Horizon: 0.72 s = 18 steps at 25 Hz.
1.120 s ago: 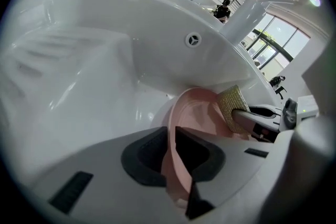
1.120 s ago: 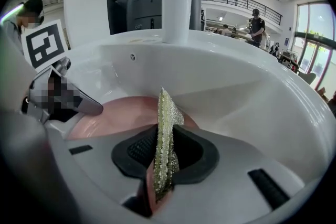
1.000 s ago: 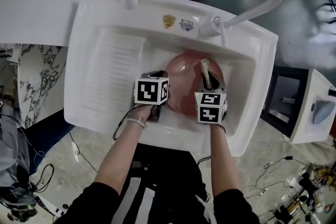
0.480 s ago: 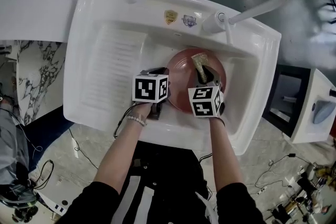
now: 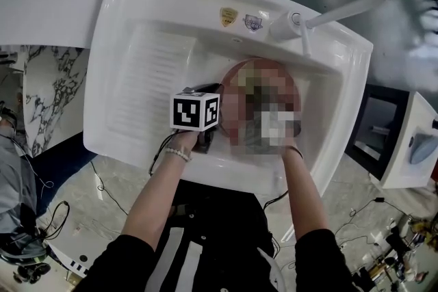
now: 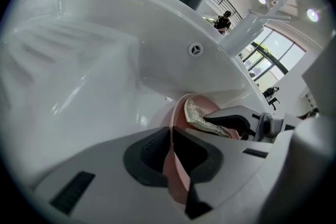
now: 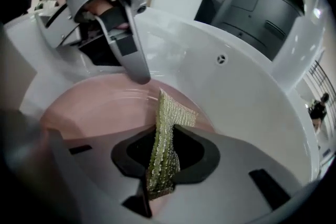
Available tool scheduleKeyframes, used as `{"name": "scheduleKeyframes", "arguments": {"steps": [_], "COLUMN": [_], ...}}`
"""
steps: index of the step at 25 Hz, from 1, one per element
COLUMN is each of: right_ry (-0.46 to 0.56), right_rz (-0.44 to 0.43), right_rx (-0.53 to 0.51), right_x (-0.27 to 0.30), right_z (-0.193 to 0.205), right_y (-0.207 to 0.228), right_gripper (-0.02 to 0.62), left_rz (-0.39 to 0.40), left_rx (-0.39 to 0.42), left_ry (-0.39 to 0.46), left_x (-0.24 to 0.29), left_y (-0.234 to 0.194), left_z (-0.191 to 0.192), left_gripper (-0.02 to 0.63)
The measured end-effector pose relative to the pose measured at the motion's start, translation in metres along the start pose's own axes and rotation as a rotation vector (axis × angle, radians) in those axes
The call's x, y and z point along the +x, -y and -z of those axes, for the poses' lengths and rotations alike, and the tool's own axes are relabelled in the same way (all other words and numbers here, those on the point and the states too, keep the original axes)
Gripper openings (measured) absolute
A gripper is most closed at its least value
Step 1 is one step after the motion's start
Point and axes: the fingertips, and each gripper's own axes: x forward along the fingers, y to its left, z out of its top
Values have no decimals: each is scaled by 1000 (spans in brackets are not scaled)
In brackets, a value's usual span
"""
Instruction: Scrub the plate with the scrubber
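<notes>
Pink plate held by its rim in the white sink, scrubber pinched over its face

The left hand-held gripper is clamped on the plate's thin near edge, the right hand-held gripper is clenched on the yellow-green mesh scrubber, whose free end stands out past the jaws toward the plate's inner face. The plate looks rigid, smooth and likely slick, so the rim is the only sound hold and may pivot under pressure. The scrubber looks light, soft and floppy, and is best gripped low, leaving a short end to press flat
</notes>
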Motion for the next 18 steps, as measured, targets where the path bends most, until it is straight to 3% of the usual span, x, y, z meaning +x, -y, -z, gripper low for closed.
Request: {"name": "scheduleKeyframes", "arguments": {"steps": [3,5,12,18], "right_ry": [28,54,165,247], "right_rz": [-29,-58,-201,-389], "right_rx": [-160,-210,-320,-305], "right_x": [-1,-2,-16,-36], "right_z": [-6,-10,-19,-23], "right_y": [-12,-19,-49,-73], "right_gripper": [80,80,80,80], "left_rz": [2,6,9,10], "left_rx": [-9,-12,-17,-17], "left_ry": [10,11,15,16], "left_x": [0,0,-1,-1], "left_y": [0,0,0,1], "left_z": [-2,-1,-2,-2], "left_gripper": [20,20,20,20]}}
